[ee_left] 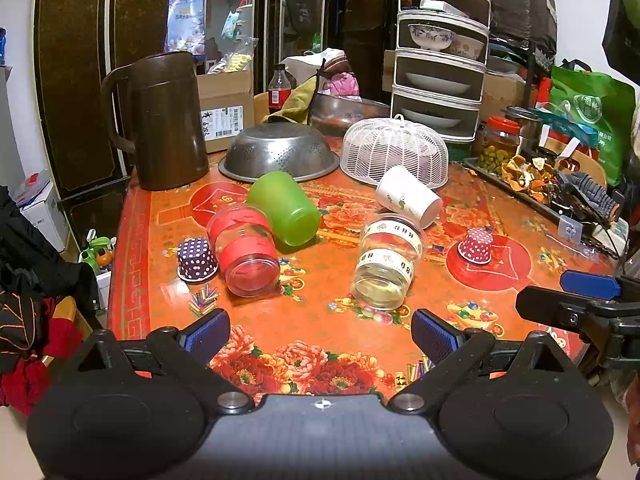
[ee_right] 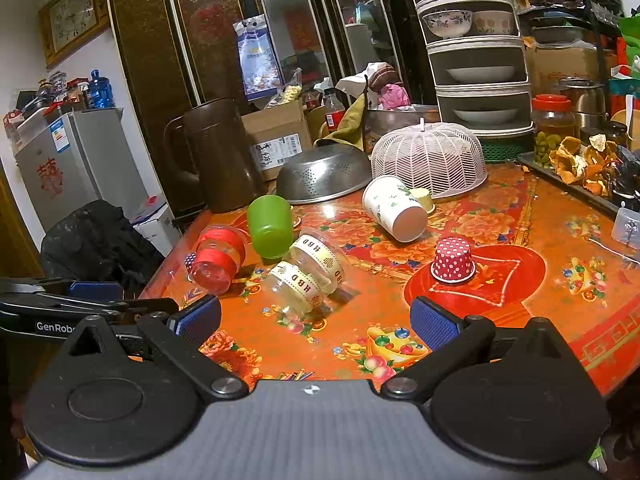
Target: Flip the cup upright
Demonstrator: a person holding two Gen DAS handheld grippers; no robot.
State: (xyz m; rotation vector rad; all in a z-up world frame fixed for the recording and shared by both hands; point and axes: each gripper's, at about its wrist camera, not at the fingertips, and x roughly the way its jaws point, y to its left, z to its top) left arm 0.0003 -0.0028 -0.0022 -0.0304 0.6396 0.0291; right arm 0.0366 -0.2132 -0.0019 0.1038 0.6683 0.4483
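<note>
Several cups lie on their sides on the red flowered table (ee_left: 320, 344): a green plastic cup (ee_left: 285, 207) (ee_right: 269, 226), a clear cup with red bands (ee_left: 245, 250) (ee_right: 216, 258), a clear cup with "HBD" bands (ee_left: 388, 262) (ee_right: 307, 275) and a white paper cup (ee_left: 408, 196) (ee_right: 394, 207). Two small dotted paper cups stand upside down, a purple one (ee_left: 196, 259) and a red one (ee_left: 477, 245) (ee_right: 453, 260). My left gripper (ee_left: 320, 334) is open and empty, short of the cups. My right gripper (ee_right: 316, 320) is open and empty, just before the HBD cup.
A brown jug (ee_left: 164, 120), an upturned steel colander (ee_left: 280, 152) and a white mesh food cover (ee_left: 396, 152) stand behind the cups. A tray of jars and peels (ee_left: 520, 172) runs along the right edge. A tiered dish rack (ee_left: 440, 60) stands at the back.
</note>
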